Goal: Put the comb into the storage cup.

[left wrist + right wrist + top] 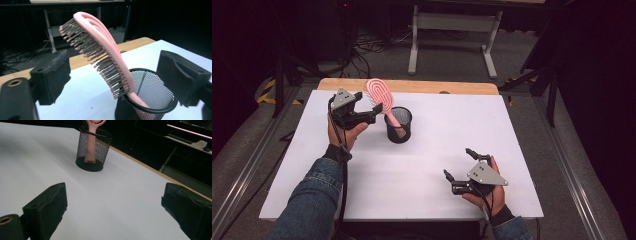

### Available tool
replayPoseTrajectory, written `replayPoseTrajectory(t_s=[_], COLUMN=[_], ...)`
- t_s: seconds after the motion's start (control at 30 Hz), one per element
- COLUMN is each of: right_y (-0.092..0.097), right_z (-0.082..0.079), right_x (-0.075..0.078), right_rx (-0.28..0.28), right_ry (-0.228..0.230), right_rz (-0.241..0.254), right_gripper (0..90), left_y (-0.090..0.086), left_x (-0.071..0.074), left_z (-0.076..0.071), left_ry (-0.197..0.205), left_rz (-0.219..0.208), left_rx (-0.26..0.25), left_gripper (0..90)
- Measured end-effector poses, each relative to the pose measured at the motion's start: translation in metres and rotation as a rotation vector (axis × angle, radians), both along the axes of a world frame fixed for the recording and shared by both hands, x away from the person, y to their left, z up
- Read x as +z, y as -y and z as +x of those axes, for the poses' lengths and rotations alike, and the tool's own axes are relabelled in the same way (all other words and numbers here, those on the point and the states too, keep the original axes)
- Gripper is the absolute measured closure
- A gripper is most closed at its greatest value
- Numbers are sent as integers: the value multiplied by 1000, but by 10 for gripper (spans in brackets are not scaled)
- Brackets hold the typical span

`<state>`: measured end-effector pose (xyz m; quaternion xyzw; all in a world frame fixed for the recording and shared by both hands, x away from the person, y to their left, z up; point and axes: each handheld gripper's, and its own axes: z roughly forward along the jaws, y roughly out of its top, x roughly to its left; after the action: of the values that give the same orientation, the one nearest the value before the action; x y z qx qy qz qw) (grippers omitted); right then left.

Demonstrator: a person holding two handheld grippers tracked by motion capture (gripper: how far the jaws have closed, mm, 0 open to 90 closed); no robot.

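Inside mesh cup [398, 125]: pink brush [382, 99] (handle down, leaning); both tongs apart, unladen.

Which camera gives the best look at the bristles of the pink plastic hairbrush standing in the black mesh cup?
The left gripper view: the pink plastic hairbrush is close and side-on, its grey bristles distinct, its handle down in the black mesh cup. The high view shows the brush small, leaning left. The right gripper view shows mostly its handle through the mesh.

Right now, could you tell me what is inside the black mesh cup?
The pink hairbrush stands handle-down inside the black mesh cup, leaning on its rim, bristled head sticking out above. Through the mesh the handle shows nearly to the bottom; the cup's floor itself is too dark to make out.
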<state>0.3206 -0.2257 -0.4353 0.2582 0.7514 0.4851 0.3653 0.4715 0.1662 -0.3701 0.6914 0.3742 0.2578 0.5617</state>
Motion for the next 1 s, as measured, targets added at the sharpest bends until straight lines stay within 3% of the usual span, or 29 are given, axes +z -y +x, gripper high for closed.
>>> replayPoseTrajectory(t_s=[1.0], right_y=[0], right_z=[0], right_x=[0], right_rx=[0], right_ry=[2], right_rz=[-1], right_gripper=[62], left_y=[4], left_x=[8], left_z=[-11], left_ry=[50], left_rz=[82], left_rx=[-33], left_gripper=[73])
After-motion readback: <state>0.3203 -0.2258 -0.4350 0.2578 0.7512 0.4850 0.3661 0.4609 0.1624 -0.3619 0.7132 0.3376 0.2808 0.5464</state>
